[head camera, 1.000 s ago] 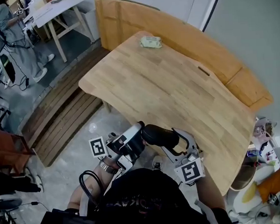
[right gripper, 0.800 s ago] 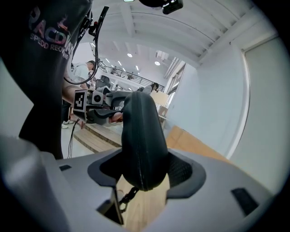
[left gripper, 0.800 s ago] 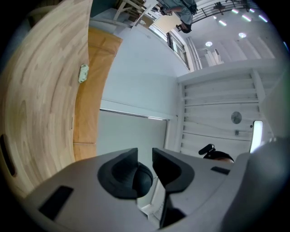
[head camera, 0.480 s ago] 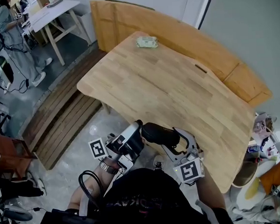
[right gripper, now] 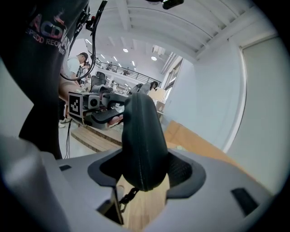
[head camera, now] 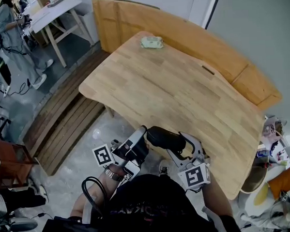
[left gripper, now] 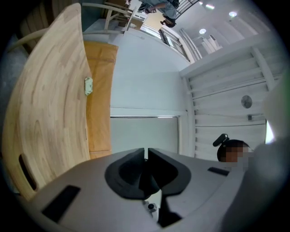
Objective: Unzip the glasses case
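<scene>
Worktop: big wooden top. It carries nothing of the task, since the glasses case is held in the air just off its near edge, close to the person's body, probably so both tools can reach it.

Right hand-held gripper: jaws wide and clamped across the body of the glasses case, near one end. It acts as the anchor, so the case can't swing when the zip gets pulled.

Left hand-held gripper: at the other end of the glasses case, tilted upward. Its jaws have just been closing and now stand together with only a thin slit. Its own view shows nothing between them, so a grip on the zip is unconfirmed.

Glasses case: black, zip seam facing the right gripper's camera, looks fully zipped.

Pale packet: well apart from the glasses case, at the worktop's far end, not involved.

Zip pull: small chain dangling under the clamped end of the glasses case, free. It's likely the thing to pinch next.
</scene>
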`<move>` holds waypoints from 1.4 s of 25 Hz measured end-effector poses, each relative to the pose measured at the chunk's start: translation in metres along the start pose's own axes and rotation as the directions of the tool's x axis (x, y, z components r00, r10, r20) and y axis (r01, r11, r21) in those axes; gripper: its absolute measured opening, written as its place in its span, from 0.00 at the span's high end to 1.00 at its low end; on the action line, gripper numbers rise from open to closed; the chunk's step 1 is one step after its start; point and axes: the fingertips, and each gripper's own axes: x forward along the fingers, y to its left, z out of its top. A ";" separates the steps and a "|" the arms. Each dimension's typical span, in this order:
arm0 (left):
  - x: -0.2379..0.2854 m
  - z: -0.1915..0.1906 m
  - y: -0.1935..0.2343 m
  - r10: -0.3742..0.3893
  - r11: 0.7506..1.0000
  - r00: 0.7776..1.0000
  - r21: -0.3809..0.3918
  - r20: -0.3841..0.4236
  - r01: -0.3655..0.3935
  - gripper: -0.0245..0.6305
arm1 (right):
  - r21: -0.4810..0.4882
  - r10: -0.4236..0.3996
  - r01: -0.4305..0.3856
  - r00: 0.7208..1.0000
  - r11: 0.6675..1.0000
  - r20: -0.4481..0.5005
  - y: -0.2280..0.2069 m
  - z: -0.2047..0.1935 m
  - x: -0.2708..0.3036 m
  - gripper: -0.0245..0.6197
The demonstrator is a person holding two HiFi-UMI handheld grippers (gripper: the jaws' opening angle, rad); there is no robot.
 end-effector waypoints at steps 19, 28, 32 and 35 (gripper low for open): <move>-0.006 0.013 0.007 0.328 0.642 0.945 0.737 -0.014 -0.212 0.94 | 0.022 0.030 -0.027 0.984 0.999 -0.174 0.003 -0.018 0.021 0.55; -0.009 0.005 0.013 0.391 0.498 0.920 0.845 -0.020 -0.193 0.94 | 0.016 0.030 -0.026 0.957 1.000 -0.287 0.009 -0.040 0.028 0.55; -0.009 0.002 0.012 0.410 0.420 0.912 0.890 -0.014 -0.175 0.94 | 0.032 0.030 -0.021 0.946 0.999 -0.323 0.012 -0.042 0.032 0.55; -0.007 -0.005 0.009 0.415 0.351 0.909 0.928 -0.033 -0.127 0.94 | 0.042 0.028 -0.014 0.937 0.999 -0.348 0.013 -0.043 0.035 0.55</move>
